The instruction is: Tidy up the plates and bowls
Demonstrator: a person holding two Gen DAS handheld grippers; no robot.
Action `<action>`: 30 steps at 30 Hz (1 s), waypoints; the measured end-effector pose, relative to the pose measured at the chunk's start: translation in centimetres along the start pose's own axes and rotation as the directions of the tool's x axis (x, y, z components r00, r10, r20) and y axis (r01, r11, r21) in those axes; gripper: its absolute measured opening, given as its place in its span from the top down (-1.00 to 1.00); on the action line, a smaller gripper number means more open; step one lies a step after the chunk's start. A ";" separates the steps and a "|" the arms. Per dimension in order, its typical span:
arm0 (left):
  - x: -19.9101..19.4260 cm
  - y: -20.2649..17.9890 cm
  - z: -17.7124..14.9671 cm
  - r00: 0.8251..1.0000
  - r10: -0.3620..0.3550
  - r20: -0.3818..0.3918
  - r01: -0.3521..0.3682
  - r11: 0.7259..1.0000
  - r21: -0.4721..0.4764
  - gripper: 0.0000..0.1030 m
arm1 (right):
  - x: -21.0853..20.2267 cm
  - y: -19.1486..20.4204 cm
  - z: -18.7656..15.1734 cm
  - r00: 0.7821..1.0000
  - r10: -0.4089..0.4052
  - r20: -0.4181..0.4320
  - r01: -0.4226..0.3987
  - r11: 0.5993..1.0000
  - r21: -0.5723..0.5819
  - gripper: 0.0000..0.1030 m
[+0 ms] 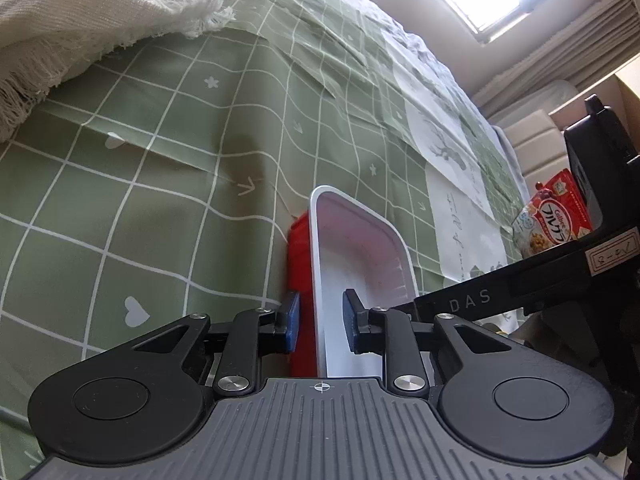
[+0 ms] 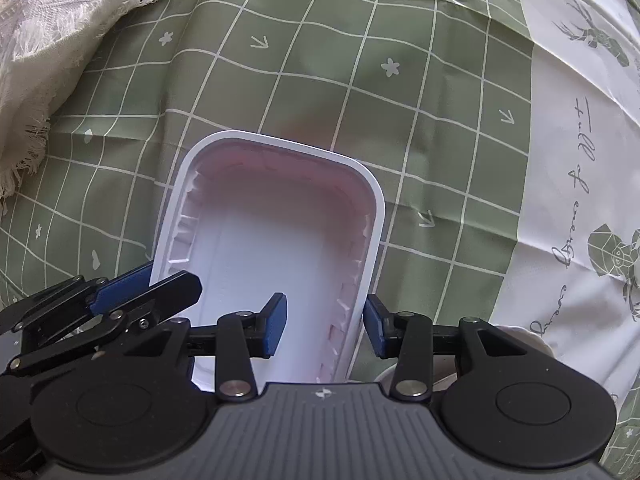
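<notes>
On the green checked tablecloth, a rectangular bowl, white inside and red outside, sits between the two hand-held tools, each astride one long wall. Left gripper: one blue pad outside against the red wall, the other inside the white cavity, with a visible gap between that inner pad and the wall; whether the jaws actually clamp cannot be told. Right gripper: jaws straddling the opposite wall, one pad inside and one outside, narrow gaps on both sides, so the rim appears bracketed rather than pinched. A fringed cream cloth lies at the far left, well apart from the bowl; a cereal packet stands off the table's right edge.

Risk, as a judgement: the thin, flexible wall may bow or slip out of either pair of pads if the two hands lift unevenly or pull apart, tipping the bowl. A loose grip on one side would let the bowl swing on the other. Pads dragging on the creased cloth could also shift it beneath the bowl.
</notes>
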State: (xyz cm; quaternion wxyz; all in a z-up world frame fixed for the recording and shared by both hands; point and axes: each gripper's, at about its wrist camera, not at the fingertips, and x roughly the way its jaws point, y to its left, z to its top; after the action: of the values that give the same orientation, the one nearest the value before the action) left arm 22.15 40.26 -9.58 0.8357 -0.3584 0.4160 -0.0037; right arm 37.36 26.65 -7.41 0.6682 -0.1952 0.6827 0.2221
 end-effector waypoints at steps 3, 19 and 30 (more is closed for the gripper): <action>-1.9 0.9 -0.3 0.999 -0.013 0.033 0.013 1.000 -0.008 0.52 | -0.9 0.9 -0.9 0.999 0.047 0.023 -0.047 0.999 -0.008 0.18; -5.6 5.0 -4.9 0.995 0.075 0.065 -0.063 0.985 -0.163 0.52 | -0.3 4.9 -8.6 0.964 0.203 0.171 -0.204 0.979 -0.009 0.18; -12.9 -2.5 -6.8 0.961 0.102 0.258 -0.079 0.992 -0.099 0.52 | -8.3 1.1 -13.4 0.875 0.375 0.306 -0.370 0.926 -0.077 0.29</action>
State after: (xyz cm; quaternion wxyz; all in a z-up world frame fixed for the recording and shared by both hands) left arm 9.72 38.33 -1.87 0.8662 -0.3727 0.3173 0.1003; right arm 25.95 19.74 1.02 0.7118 -0.0276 0.5901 0.3800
